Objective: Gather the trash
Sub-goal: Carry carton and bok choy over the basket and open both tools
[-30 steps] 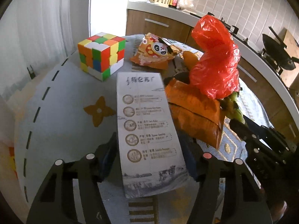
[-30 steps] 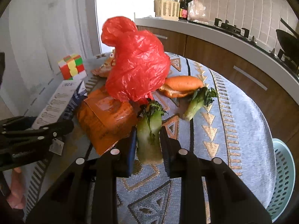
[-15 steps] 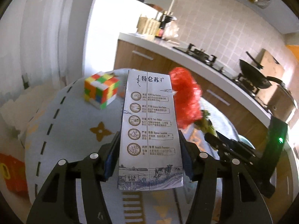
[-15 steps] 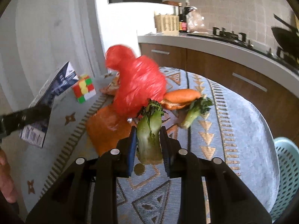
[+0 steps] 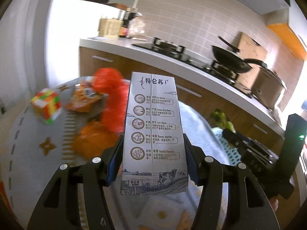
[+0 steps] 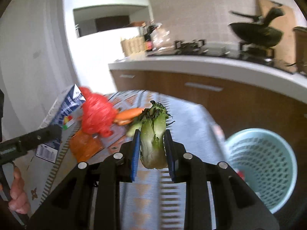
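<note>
My left gripper is shut on a flattened grey milk carton and holds it up above the table. The carton also shows in the right wrist view. My right gripper is shut on a green bok choy and holds it above the table. A red plastic bag, an orange snack wrapper and a carrot lie on the patterned tablecloth. A pale blue mesh bin stands on the floor at the right of the table.
A colour cube and a printed snack bag lie on the table's left part. A kitchen counter with a stove and a wok runs behind the table.
Both grippers have risen higher above the table with their loads and turned to the right. The blue bin has come further into the right wrist view.
</note>
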`<state>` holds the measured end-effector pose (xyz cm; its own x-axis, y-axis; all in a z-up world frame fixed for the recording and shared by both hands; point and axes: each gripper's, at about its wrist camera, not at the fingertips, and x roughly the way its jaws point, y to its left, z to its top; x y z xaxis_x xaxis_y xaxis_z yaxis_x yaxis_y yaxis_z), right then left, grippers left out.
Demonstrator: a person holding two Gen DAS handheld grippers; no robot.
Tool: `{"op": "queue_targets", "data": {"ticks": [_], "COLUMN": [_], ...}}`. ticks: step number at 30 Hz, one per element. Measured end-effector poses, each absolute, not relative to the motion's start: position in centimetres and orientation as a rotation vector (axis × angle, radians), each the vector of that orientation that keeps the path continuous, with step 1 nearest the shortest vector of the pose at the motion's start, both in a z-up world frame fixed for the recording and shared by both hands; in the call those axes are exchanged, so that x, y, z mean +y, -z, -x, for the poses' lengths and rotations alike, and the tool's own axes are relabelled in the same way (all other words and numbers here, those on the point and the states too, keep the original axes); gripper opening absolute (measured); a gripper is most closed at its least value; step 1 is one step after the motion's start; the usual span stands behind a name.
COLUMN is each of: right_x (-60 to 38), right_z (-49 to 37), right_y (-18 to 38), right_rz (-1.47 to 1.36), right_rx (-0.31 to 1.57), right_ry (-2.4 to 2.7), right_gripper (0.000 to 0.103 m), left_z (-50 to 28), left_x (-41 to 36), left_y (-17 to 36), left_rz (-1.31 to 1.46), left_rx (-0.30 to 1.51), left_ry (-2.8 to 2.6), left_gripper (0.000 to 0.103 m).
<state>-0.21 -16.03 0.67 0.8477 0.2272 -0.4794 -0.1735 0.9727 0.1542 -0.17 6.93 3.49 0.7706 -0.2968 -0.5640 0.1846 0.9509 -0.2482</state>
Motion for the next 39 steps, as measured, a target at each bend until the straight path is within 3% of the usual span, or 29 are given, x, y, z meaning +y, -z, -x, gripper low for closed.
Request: {"op": "queue_targets", "data": {"ticks": [8, 21, 39], "right_x": [-24.0, -34.2, -38.1], "right_z": [2.7, 4.0, 2.3], "right_y": [-1.7, 2.5, 9.9], "right_rz": [-0.143, -0.246, -0.369], "right_rx": [0.487, 0.603, 0.869], "right_ry": [-0.032, 0.181, 0.228], "right_gripper": [0.022, 0.022, 0.022], "left_z": [-1.7, -4.8, -5.6], "left_x": [-1.1, -13.1, -19.6], "left_y": [-4.1, -1.1, 5.1], "left_rz": [0.11, 0.043, -0.052], "left_rx": [0.654, 0.77, 0.931], "left_ry": [0.401, 0.587, 0.694], "left_gripper": [0.055, 0.055, 0.056]}}
